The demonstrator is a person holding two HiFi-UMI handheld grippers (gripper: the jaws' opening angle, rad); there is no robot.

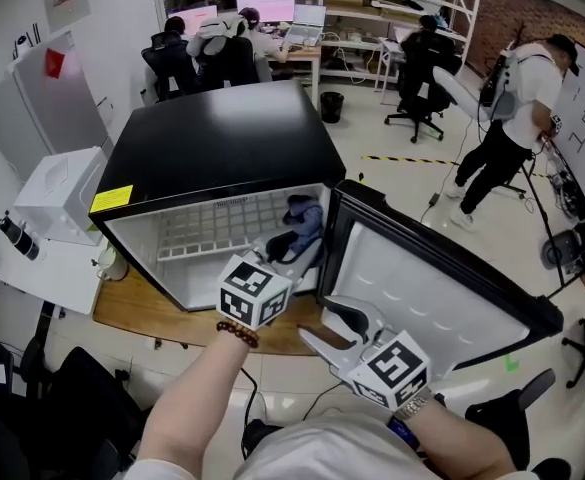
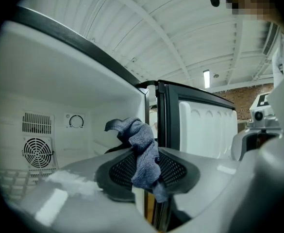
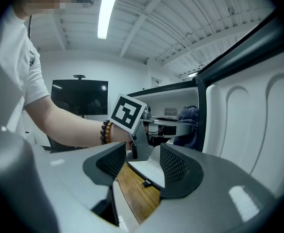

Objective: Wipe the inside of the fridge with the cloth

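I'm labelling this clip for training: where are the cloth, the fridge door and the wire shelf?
cloth (image 2: 144,157): left gripper view, its bunched middle.
fridge door (image 1: 422,288): head view, white inner panel.
wire shelf (image 1: 217,223): head view, middle of the grid.

Head view: high above, facing steeply down onto the fridge (image 1: 222,138) top and its open door (image 1: 432,288). Left gripper view: level, close at the front opening, facing in. Right gripper view: outside, beside the door, facing the opening. All three share door and opening.
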